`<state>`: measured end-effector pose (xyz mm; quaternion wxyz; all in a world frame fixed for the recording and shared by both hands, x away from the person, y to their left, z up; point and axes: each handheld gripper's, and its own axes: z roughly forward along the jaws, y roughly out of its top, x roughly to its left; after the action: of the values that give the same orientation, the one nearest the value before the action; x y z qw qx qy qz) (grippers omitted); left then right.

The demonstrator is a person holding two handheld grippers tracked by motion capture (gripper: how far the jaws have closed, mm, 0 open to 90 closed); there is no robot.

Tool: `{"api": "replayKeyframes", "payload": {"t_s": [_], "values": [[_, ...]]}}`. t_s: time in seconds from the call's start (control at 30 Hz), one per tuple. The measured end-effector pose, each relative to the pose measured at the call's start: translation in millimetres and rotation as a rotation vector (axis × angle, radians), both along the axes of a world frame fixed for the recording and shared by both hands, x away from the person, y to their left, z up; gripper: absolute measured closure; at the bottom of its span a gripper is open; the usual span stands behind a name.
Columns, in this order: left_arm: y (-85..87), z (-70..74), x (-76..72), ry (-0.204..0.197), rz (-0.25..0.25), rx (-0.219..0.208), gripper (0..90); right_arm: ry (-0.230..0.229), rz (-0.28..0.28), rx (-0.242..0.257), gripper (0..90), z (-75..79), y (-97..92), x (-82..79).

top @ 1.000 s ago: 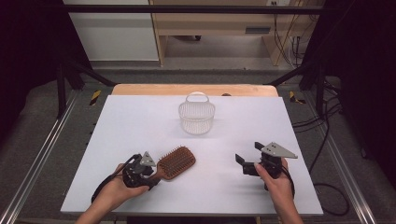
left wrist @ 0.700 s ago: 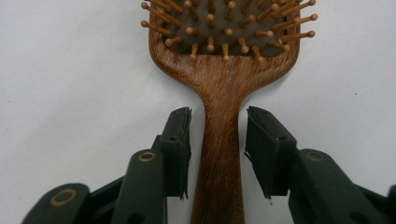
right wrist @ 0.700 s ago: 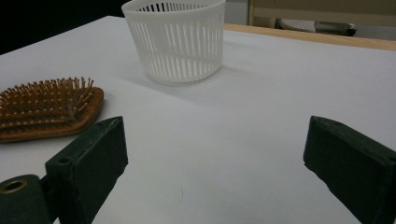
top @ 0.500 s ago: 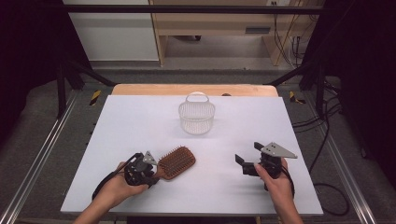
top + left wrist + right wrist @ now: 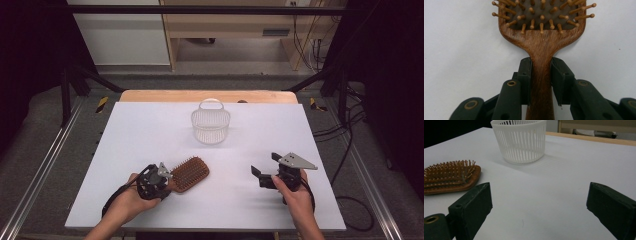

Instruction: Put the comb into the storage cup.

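My left gripper [image 5: 541,75] squeezes the brush [image 5: 189,173] handle | my right gripper [image 5: 264,171] wide apart, right of the brush | basket [image 5: 210,122] behind the brush

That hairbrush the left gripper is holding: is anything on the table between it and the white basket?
Nothing visible. The left gripper is closed on the hairbrush handle, and the stretch of white table up to the basket is bare. The right gripper sits open, off to the side.

White table [image 5: 150,130], wooden shelf unit [image 5: 235,25] beyond, cables [image 5: 350,198] on floor
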<state>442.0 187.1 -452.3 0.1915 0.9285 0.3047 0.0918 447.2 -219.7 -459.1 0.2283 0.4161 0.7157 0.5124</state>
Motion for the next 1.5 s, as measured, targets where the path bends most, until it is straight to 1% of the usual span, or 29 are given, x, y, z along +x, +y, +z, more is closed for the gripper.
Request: {"api": "replayKeyframes", "payload": {"t_s": [0.03,0.13,0.23,0.27,0.33,0.4,0.43,0.53,0.73,0.87,0.9,0.97,1.1,1.23,1.37,1.5], "values": [[0.0,-0.7,-0.8,-0.005,0.007,-0.009,70.3,0.000,0.002,-0.003,6.7,-0.1,0.1,0.0],[0.3,-1.3,-2.3,-0.015,0.006,-0.011,70.9,0.004,0.006,-0.004,6.7,-0.5,1.0,0.1],[-0.2,-0.8,-1.1,-0.003,0.006,-0.007,72.0,0.005,0.010,-0.007,6.7,-0.6,2.0,0.0],[-0.7,0.0,-0.1,0.003,0.001,0.005,72.2,0.004,0.010,-0.009,6.7,-0.7,2.4,0.0],[-1.6,0.4,0.3,0.006,0.001,0.009,72.4,0.004,0.014,-0.011,6.7,-0.8,2.9,-0.1],[0.0,0.0,-0.1,0.002,0.000,-0.002,72.5,0.004,0.015,-0.011,6.7,-0.7,3.0,-0.2],[1.0,-0.7,-0.9,-0.002,0.008,-0.017,72.4,0.004,0.014,-0.010,6.7,-0.6,2.8,-0.2],[3.2,-1.2,-2.7,-0.016,0.012,-0.029,72.5,0.005,0.013,-0.006,6.7,-0.4,2.1,-0.3],[5.2,-0.3,-6.6,-0.060,0.022,-0.052,72.5,0.005,0.012,-0.006,6.7,-0.4,1.8,-0.3],[5.9,6.8,-7.1,-0.093,0.028,-0.082,72.5,0.006,0.018,-0.004,6.7,-0.3,2.5,-0.6],[5.6,9.6,-7.3,-0.110,0.031,-0.093,72.5,0.006,0.018,-0.004,6.7,-0.2,2.8,-0.8],[4.9,13.9,-7.2,-0.128,0.033,-0.107,72.5,0.006,0.025,0.001,6.7,0.2,3.6,-1.2],[0.8,21.2,-7.3,-0.182,0.036,-0.152,72.5,0.010,0.038,0.025,6.7,1.1,6.4,-1.9],[-6.1,25.4,-6.4,-0.236,0.032,-0.171,72.5,0.028,0.061,0.071,6.6,2.7,11.5,-2.0],[-13.1,25.5,-4.9,-0.274,0.031,-0.204,72.5,0.037,0.100,0.105,6.6,6.0,20.3,-2.6],[-19.0,24.2,-2.9,-0.294,0.023,-0.231,72.6,0.041,0.139,0.116,6.6,10.0,30.1,-3.0]]}}
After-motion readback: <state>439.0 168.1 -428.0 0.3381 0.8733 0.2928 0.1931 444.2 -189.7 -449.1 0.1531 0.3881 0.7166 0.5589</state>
